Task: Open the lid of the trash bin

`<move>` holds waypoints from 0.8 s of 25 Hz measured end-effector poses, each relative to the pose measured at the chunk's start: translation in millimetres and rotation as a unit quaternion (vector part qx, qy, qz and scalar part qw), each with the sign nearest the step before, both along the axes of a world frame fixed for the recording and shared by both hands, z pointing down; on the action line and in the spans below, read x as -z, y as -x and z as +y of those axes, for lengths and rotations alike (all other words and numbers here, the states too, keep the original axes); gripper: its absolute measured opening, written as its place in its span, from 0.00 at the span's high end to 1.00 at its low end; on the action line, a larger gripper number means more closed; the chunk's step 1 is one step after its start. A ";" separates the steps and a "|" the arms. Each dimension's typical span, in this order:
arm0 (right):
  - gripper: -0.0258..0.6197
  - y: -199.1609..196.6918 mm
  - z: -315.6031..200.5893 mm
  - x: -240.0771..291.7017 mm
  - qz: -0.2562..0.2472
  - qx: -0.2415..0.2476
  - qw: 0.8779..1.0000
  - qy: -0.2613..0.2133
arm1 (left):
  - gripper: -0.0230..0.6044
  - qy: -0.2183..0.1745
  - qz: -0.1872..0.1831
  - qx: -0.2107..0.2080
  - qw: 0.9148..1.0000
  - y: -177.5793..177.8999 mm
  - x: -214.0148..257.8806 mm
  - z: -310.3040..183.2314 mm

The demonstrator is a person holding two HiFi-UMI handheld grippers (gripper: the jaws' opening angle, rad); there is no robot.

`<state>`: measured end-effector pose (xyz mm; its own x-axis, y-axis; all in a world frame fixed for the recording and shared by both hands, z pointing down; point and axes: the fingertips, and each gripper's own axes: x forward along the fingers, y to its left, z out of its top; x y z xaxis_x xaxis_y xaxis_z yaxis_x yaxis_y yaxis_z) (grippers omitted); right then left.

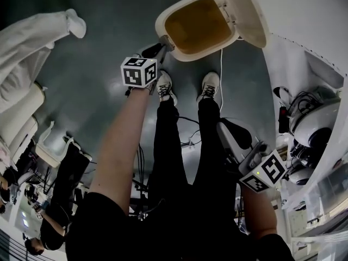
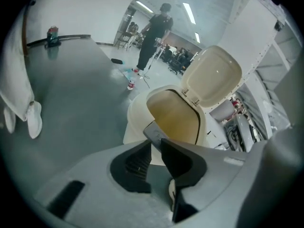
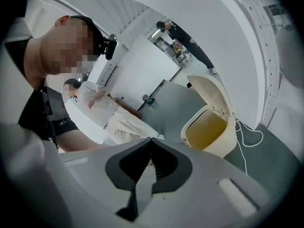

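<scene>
1. Since the lid (image 1: 253, 10) of the trash bin (image 1: 161, 22) already stands tipped back on its hinge and the yellow-brown interior (image 1: 196, 26) lies fully exposed, the opening step is judged done or at its very end.
2. The bin stands on the grey floor (image 1: 109, 48) just ahead of the person's shoes, well away from the right side of the body.
3. The left gripper (image 2: 156, 141) is at the bin's front rim. Its jaws stand a narrow way apart, with the grey tab (image 2: 153, 131) on that rim showing in the gap at their tips. No clamp on the tab is evident, and nothing else is held.
4. The right gripper (image 3: 151, 139) hangs low by the person's right side, well apart from the bin. Its jaws meet at the tips and carry nothing.
5. Judgement on the next move: the left gripper needs to come clear of the rim without knocking the bin or disturbing the raised lid. The lid appears to rest open unaided, though this cannot be confirmed.
6. Risk noted: a white cable (image 1: 221, 64) trails on the floor beside the bin.
</scene>
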<state>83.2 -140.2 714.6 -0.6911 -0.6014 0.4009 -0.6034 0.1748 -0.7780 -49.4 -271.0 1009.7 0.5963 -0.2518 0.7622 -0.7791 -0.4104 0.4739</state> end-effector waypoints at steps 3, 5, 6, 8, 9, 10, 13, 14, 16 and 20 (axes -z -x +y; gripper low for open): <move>0.95 0.0 -0.2 1.1 0.001 0.001 1.000 -0.001 | 0.85 -0.011 -0.008 -0.011 1.000 -2.1 1.7 -0.5; 0.95 0.0 -1.0 3.4 0.001 0.002 1.000 -0.002 | 0.85 -0.006 -0.004 -0.001 1.000 -1.2 3.2 -1.8; 0.95 -0.2 -1.3 4.7 0.002 0.002 1.000 -0.003 | 0.85 -0.005 -0.003 0.003 1.000 -1.0 4.1 -2.4; 0.95 -0.7 -1.4 6.8 0.003 0.002 1.000 -0.003 | 0.86 -0.004 -0.003 0.007 1.000 -1.0 5.5 -2.6; 0.95 -0.9 -1.4 7.9 0.003 0.003 1.000 -0.004 | 0.86 -0.003 -0.001 0.009 1.000 -1.0 5.9 -2.3; 0.95 -1.2 -1.5 9.1 0.003 0.003 1.000 -0.006 | 0.87 -0.002 0.001 0.012 1.000 -1.4 6.2 -2.0; 0.95 -3.1 -3.3 13.5 0.006 0.006 1.000 -0.014 | 0.96 -0.006 -0.003 0.016 1.000 -3.2 8.3 -2.1; 0.95 -3.8 -3.9 16.0 0.007 0.007 1.000 -0.016 | 0.96 -0.006 -0.006 0.018 1.000 -2.8 10.0 -1.4; 0.95 -4.7 -4.4 23.6 0.008 0.007 1.000 -0.021 | 0.96 -0.003 -0.005 0.023 1.000 -1.3 16.9 1.6; 0.95 -6.9 -7.8 41.9 0.009 0.010 0.999 -0.034 | 0.96 -0.006 0.006 0.034 0.999 1.1 40.7 6.0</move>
